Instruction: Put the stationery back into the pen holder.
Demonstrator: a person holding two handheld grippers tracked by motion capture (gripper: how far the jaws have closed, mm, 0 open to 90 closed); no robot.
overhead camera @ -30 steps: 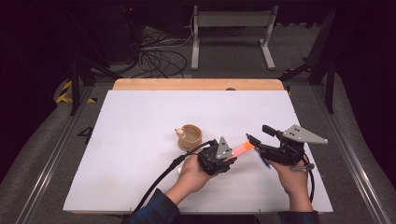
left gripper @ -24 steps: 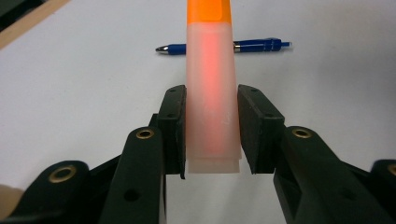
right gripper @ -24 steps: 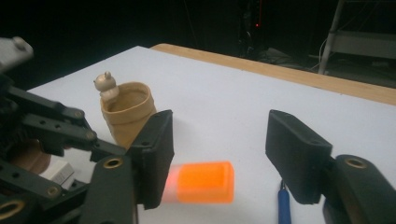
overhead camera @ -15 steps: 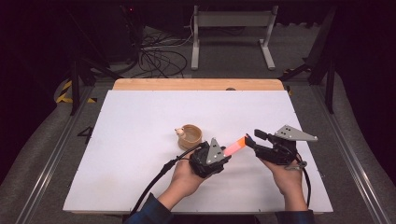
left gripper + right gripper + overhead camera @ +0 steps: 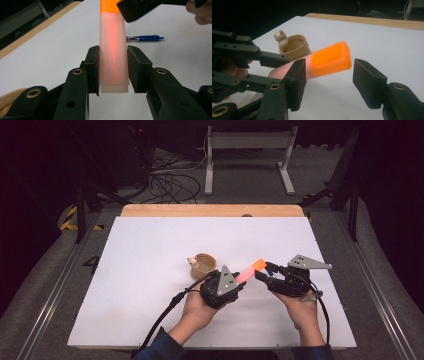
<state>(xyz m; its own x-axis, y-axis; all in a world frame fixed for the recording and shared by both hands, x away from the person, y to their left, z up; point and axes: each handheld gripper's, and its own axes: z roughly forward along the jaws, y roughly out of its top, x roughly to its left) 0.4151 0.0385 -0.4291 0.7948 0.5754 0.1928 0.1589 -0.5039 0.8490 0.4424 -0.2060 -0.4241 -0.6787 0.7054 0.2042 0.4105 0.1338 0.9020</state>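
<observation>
My left gripper is clamped on the pale body of the one orange-capped marker, which I hold just right of the single wooden cup, above the white table. My right gripper has its jaws apart around the orange cap, just opening, pads clear. One blue pen lies beyond the marker.

In the middle of the frame, the orange cap of a marker sits between the right gripper jaws, which have just been opening slightly; a wooden cup stands at upper left.
</observation>
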